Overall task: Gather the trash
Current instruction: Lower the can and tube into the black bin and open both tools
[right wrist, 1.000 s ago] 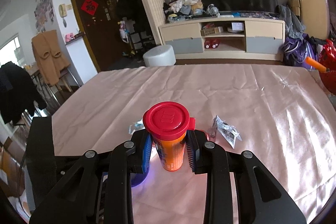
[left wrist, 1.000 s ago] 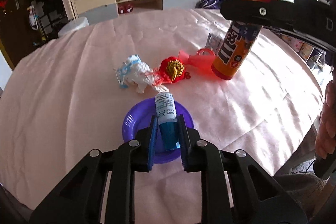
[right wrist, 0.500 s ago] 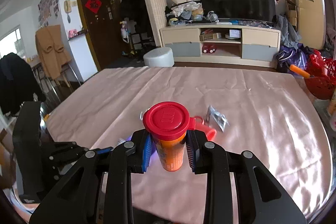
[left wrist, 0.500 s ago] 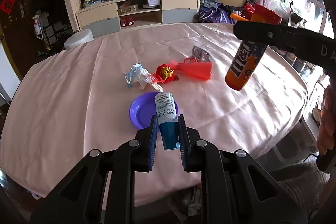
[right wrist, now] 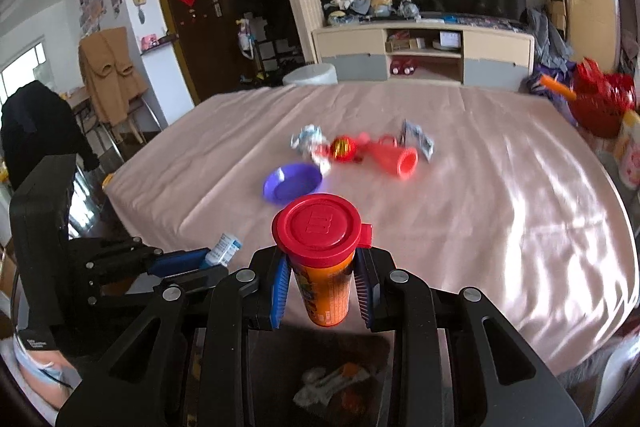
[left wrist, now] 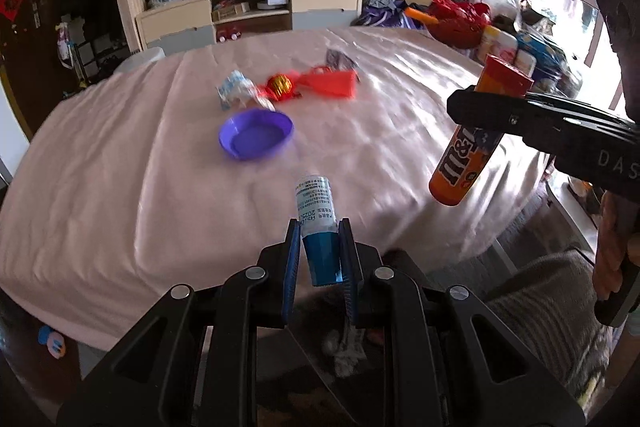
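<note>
From the left wrist view, the left gripper (left wrist: 319,251) has its blue pads pinching a small bottle (left wrist: 316,219) by its blue lower end, the white labelled end sticking out ahead, so its long axis runs along the fingers. The pinch sits just past the near edge of the table (left wrist: 120,187), over what looks like a dark bin (left wrist: 344,347) with crumpled scraps in it on the floor. That is the relation that counts: the drop spot lies straight below the fingers, not ahead of them. To the right, the right gripper (left wrist: 486,107) clamps an orange tube (left wrist: 464,163), upright with a slight lean, also off the table edge. Left behind on the cloth, far and to the left, are a purple dish (left wrist: 256,139), a white wrapper (left wrist: 236,93), a red-gold ball (left wrist: 280,85) and a red cone (left wrist: 332,85).

From the right wrist view, the right gripper (right wrist: 323,287) presses its pads on either side of the tube (right wrist: 324,291) just under its red lid (right wrist: 316,229), long axis crossing the fingers top to bottom. The bin (right wrist: 328,387) shows directly beneath it. The left gripper (right wrist: 208,261) is at the near left with the bottle (right wrist: 224,249) in it. Both loads seem about equally near the bin; I'd guess either could let go first.
</note>
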The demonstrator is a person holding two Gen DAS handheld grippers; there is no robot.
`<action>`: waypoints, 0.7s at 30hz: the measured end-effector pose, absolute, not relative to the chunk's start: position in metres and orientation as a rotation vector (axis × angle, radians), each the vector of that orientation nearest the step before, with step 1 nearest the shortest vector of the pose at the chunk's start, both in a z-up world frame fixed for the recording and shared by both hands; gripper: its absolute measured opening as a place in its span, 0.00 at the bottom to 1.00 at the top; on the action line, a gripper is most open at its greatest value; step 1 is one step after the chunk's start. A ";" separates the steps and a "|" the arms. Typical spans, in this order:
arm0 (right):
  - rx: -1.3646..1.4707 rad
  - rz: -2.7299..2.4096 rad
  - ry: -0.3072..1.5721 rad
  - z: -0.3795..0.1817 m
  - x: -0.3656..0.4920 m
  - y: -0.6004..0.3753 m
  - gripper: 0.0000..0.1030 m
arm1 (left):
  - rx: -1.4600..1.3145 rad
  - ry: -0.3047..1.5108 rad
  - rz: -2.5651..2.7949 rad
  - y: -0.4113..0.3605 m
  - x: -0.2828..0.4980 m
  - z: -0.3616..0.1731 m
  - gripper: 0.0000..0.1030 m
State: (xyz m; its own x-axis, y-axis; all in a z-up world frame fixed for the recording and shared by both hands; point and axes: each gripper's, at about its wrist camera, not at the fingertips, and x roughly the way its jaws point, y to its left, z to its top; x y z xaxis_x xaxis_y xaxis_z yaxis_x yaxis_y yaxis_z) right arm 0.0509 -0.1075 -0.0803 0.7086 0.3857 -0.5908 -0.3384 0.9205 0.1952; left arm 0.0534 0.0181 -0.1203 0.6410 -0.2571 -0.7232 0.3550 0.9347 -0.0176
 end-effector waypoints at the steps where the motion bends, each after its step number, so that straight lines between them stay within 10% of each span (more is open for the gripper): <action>1: 0.078 0.402 0.680 -0.084 0.048 -0.108 0.28 | 0.128 0.814 -0.356 0.017 0.048 -0.126 0.17; 21: 0.162 0.384 0.915 -0.211 0.016 -0.110 0.29 | 0.078 1.080 -0.408 0.003 0.007 -0.245 0.17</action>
